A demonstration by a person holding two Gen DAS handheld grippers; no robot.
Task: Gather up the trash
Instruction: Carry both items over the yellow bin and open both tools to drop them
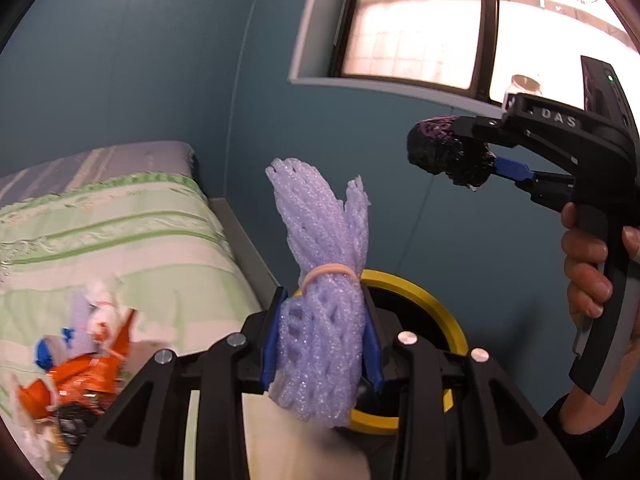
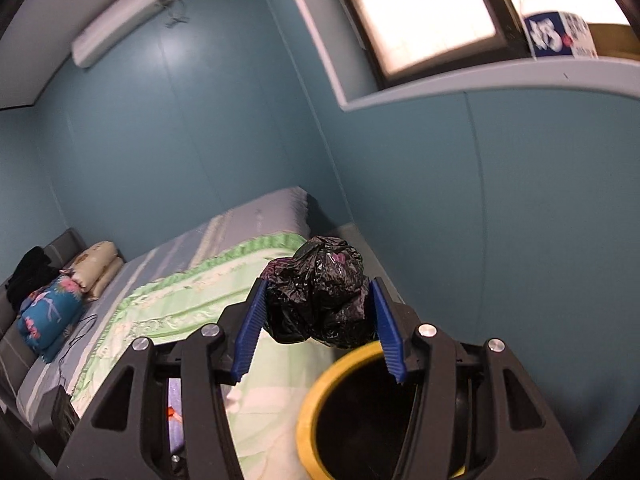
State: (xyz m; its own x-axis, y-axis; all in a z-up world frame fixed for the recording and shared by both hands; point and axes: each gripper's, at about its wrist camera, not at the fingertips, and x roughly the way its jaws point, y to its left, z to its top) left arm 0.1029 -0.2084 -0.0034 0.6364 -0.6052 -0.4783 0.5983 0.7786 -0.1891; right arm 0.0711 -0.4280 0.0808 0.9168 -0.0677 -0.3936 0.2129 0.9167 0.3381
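- Carrying two pieces of trash toward the yellow-rimmed bin (image 2: pixel 316 396), which sits on the floor against the teal wall (image 1: pixel 160 80), just beside the bed (image 2: pixel 224 264).
- Bed: green-and-white quilt (image 1: pixel 120 240) on top; more trash is on it, the orange wrapper pile (image 1: pixel 80 376) near the bed edge, not yet collected.
- Left gripper (image 1: pixel 322 344): jaws narrow, clamped on the purple foam net (image 1: pixel 320 288), a bundle tied with a rubber band. In the left wrist view it hangs in front of the bin mouth, upright.
- Right gripper (image 2: pixel 320 320): holding the crumpled black plastic bag (image 2: pixel 320 292) between the blue pads. The bag sits above and just short of the bin rim.
- Risks, my read:
  - The pads touch the bag only at its sides, so it could slip out early and land on the quilt or floor.
  - Foam net is tall and springy, so it may catch the rim and bounce out if released off-centre.
  - Both grippers converge on one opening, so they could collide.
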